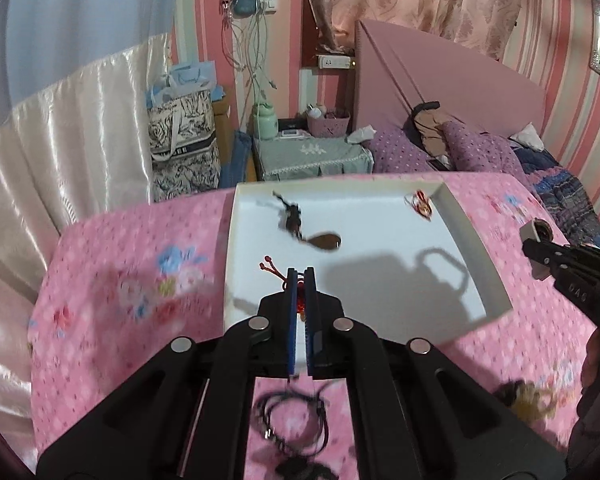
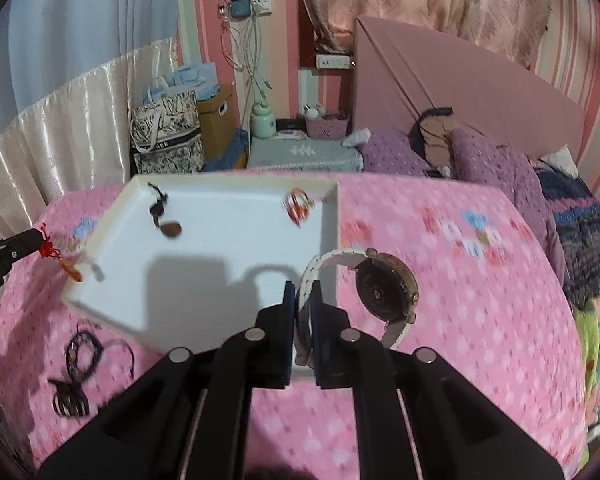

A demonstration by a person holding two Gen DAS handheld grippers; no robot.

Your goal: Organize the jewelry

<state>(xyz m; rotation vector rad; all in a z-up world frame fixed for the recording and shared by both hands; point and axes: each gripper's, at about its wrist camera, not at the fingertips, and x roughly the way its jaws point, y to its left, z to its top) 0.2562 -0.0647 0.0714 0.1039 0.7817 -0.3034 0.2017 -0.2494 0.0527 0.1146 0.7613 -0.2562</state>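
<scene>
A white tray (image 1: 452,216) lies on the pink bedspread; it also shows in the right wrist view (image 2: 332,216). In it lie a dark pendant on a black cord (image 1: 324,240) and a red-and-gold piece (image 1: 422,204). My left gripper (image 1: 300,276) is shut on a red knotted cord charm (image 1: 274,268) over the tray's near left edge; the charm's orange bead (image 2: 70,270) hangs below the fingers. My right gripper (image 2: 302,290) is shut on the white strap of a watch (image 2: 384,290), held above the tray's near right corner.
A black cord necklace (image 2: 78,376) lies on the bedspread before the tray, also under my left gripper (image 1: 292,412). A yellowish piece (image 1: 528,400) lies at right. Behind stand a nightstand (image 1: 312,156), bags (image 1: 180,136), pillows (image 1: 472,144) and a headboard.
</scene>
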